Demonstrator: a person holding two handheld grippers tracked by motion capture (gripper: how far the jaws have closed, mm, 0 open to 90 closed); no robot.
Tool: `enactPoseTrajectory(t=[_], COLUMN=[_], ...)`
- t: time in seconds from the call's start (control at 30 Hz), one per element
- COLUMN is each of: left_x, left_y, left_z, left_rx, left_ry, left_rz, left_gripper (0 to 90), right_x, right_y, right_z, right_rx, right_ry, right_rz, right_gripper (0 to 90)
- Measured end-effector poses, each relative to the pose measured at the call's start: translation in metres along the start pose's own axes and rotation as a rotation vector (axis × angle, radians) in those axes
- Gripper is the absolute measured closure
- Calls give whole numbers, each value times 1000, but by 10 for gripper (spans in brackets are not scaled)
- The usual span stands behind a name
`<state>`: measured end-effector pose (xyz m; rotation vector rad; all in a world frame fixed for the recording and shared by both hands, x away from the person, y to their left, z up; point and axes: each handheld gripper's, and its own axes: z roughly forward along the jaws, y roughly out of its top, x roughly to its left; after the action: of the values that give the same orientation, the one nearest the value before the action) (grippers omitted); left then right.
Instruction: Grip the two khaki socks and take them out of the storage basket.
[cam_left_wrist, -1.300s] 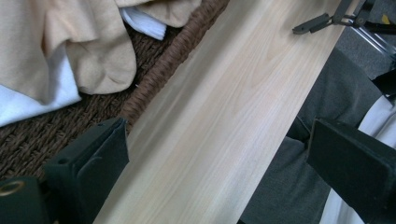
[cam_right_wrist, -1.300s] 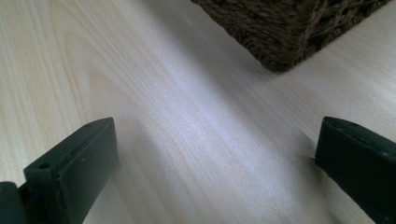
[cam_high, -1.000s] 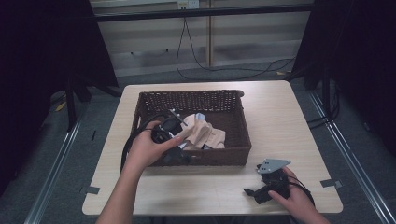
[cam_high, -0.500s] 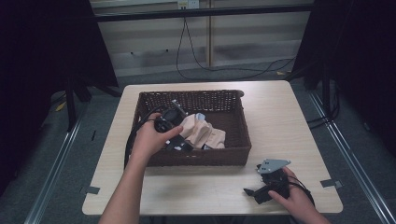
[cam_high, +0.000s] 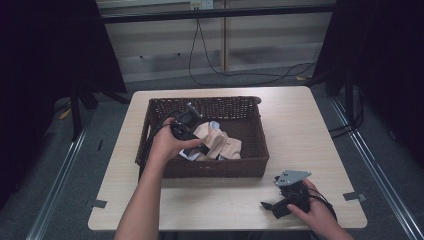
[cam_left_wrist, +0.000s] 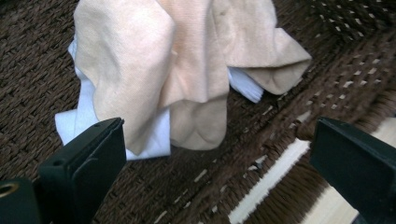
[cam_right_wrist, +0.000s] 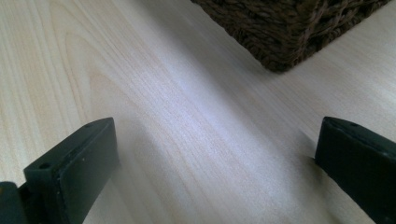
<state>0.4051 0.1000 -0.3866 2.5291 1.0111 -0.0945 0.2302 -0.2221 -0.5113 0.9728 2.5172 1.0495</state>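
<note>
**Cloth lies bunched in basket, both grippers released**

The cloth (cam_left_wrist: 177, 60), tan over a white piece (cam_left_wrist: 81, 119), lies crumpled on the floor of the dark wicker basket (cam_high: 250, 167), which stands at the centre of the pale wooden table (cam_high: 320, 120). In the high view the left gripper (cam_high: 192, 150) hangs inside the basket at the cloth's 9 o'clock, the left hand (cam_high: 167, 145) around it. In the left gripper view its jaws stand wide apart, grasping nothing, the cloth just beyond them. The right gripper (cam_high: 267, 206), held by the right hand (cam_high: 312, 215), rests on the table at the basket's 5 o'clock, jaws spread over bare wood, a basket corner (cam_right_wrist: 285, 32) ahead.
</note>
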Motion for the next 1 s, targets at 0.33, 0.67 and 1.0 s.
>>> enactPoseTrajectory(t=[0.33,0.67,1.0], left_x=[18,31,36], left_y=[8,13,15], left_z=[14,27,36], left_rx=[-1,13,26], left_ry=[41,80,107], left_rz=[-45,-78,-68], left_gripper=[124,242,484], right_x=[0,0,0], right_y=[0,0,0], right_z=[0,0,0], right_rx=[1,0,0], right_ry=[1,-1,0], right_rz=[2,1,2], right_gripper=[0,0,0])
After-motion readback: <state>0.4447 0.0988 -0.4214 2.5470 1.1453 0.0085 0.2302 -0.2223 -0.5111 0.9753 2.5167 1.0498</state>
